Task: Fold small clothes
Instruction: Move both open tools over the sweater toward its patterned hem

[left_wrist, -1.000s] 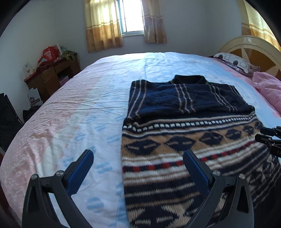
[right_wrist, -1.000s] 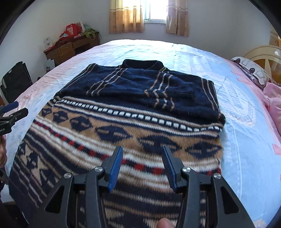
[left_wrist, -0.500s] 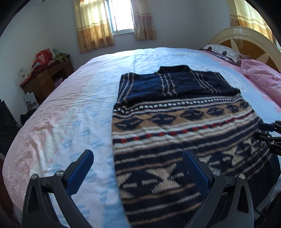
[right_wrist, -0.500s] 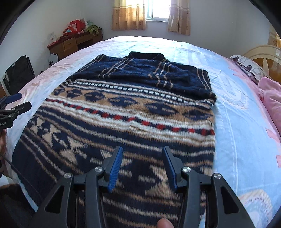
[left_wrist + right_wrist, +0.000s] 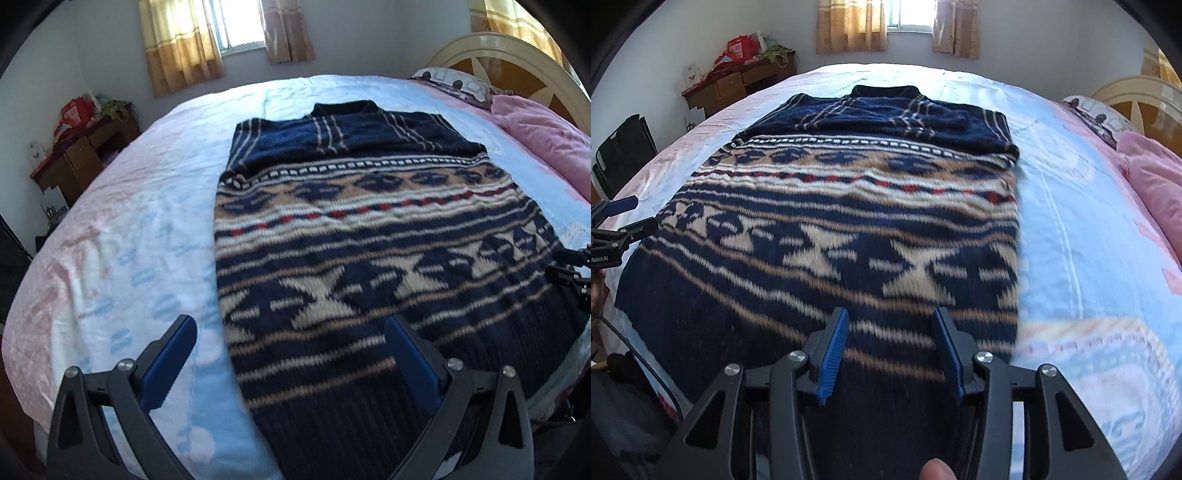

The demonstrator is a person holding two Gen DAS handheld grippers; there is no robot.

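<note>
1. The patterned sweater point(image 5: 369, 236) lies flat on the bed point(image 5: 140, 229), its hem at the near edge.
2. Left claw point(image 5: 291, 354) gapes wide, empty, above the hem's left corner.
3. Right claw point(image 5: 890, 350), its jaws just widened, hovers empty over the hem.

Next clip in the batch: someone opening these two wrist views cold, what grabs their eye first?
The patterned knit sweater dominates: navy with tan, cream and red bands, spread flat down the middle of the bed, its sleeves folded across the chest at the far end near the collar. In the foreground the right gripper hangs over the sweater's near hem with jaws apart and nothing between them, while the left gripper straddles the sweater's left edge, jaws wide. A pink quilt lies by the headboard.
</note>
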